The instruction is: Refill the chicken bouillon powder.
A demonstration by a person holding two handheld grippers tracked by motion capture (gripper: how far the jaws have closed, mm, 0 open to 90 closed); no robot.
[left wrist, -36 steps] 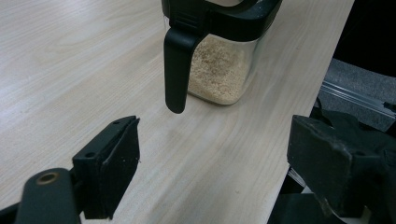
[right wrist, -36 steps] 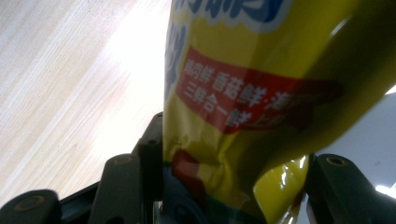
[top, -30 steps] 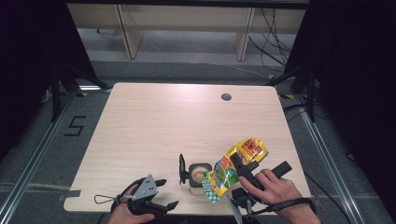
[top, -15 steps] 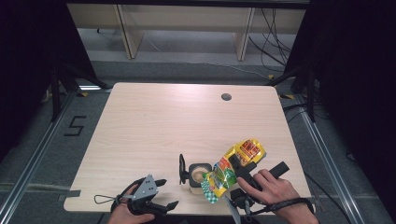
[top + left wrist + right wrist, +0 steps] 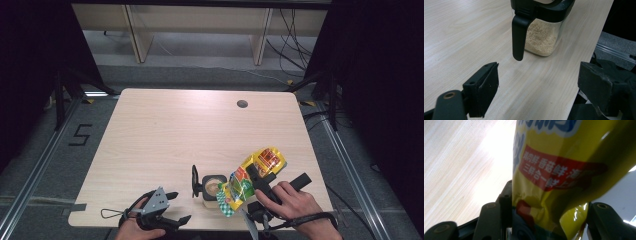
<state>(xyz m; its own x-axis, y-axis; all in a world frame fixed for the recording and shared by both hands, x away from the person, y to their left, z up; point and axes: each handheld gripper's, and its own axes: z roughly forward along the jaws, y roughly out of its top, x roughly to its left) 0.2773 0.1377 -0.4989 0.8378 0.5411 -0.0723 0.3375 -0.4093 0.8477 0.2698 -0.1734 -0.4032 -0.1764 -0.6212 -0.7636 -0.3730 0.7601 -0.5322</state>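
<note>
A small clear jar (image 5: 214, 188) of beige granules stands near the table's front edge; its black lid swings open to the left and a black handle (image 5: 195, 181) hangs at its side. My right gripper (image 5: 261, 184) is shut on a yellow and green snack bag (image 5: 250, 179), which tilts with its lower end over the jar's right side. In the right gripper view the bag (image 5: 564, 170) sits pinched between the jaws (image 5: 546, 220). My left gripper (image 5: 176, 207) rests open at the front edge, left of the jar. In its own view the jar (image 5: 542, 37) lies just ahead of the open jaws (image 5: 541, 92).
The light wooden table (image 5: 165, 135) has a round cable hole (image 5: 242, 104) at its back right. The front edge (image 5: 584, 62) runs close beside the jar. Wooden shelving legs (image 5: 132, 35) stand on the floor beyond the table.
The right gripper has carried the bag slightly left and toward the front edge, closer over the jar. The left gripper has stayed still.
</note>
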